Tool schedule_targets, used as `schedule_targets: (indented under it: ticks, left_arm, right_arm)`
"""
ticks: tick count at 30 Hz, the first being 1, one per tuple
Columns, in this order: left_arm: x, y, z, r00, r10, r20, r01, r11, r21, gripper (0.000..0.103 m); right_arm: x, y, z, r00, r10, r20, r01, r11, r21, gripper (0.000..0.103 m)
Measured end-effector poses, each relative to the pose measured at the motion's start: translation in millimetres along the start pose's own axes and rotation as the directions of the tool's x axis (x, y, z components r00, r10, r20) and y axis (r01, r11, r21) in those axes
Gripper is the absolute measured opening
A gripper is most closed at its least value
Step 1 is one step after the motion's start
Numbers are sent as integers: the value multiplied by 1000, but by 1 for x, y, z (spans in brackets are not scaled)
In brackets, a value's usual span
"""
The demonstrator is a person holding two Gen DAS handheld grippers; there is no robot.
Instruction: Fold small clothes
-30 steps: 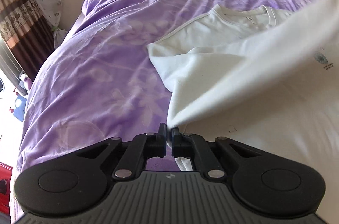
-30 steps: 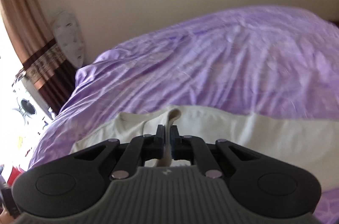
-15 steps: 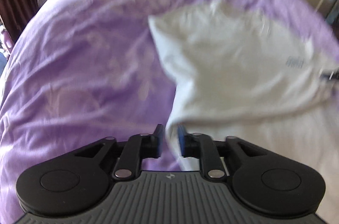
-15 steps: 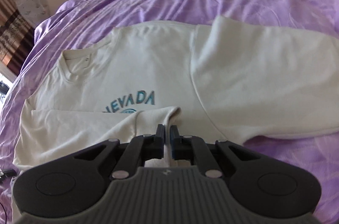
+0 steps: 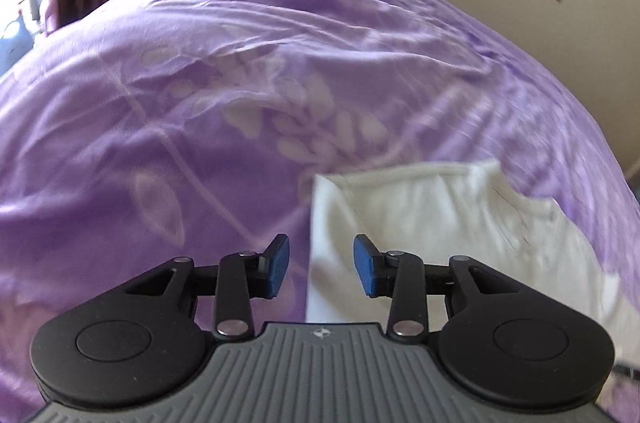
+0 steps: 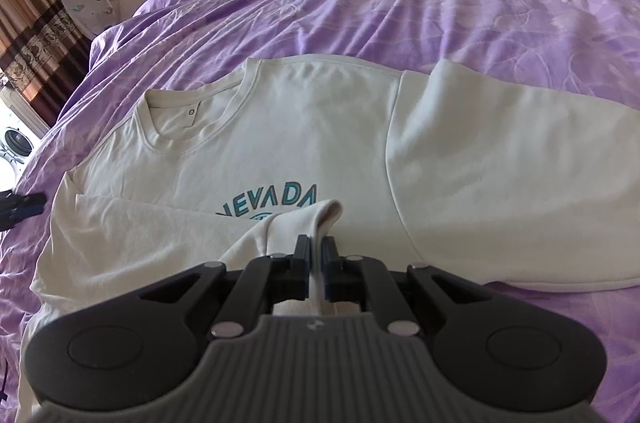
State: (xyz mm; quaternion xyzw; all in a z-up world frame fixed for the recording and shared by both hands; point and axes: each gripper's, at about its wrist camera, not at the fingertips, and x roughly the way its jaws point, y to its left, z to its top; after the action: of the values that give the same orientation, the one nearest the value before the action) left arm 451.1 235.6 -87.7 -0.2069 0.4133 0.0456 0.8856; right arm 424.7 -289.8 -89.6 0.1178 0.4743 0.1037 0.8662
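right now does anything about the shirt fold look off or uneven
The white t-shirt lies flat, but the folded-over edge bunches into a raised tuck where the right hand-held gripper pinches it, partly covering the teal print.

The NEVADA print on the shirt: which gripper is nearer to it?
Right. The right gripper is shut on a fold of the shirt just below the NEVADA print. The left gripper, jaws opening and holding nothing, hangs at the shirt's edge, the print out of view.
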Motion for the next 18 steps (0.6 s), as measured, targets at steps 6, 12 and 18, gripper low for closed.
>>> schedule_targets:
  ticks: [6,12,18]
  left_arm:
    - [13,6,-2,999,-18,46,20,999,-46,2]
    - [-13,10,-4,989,-42,143,51,997,-60,2]
    - [-3,1,-1,992,26,125,-18,998,-65,8]
  right_arm:
    - [1,-6,0,1000,29,-8,-29,1000,4,0]
    - [-37,-9,15,981,59,186,-60,998,-1,0]
    - [16,-27,27,992,-21,122,18,1000,26,5]
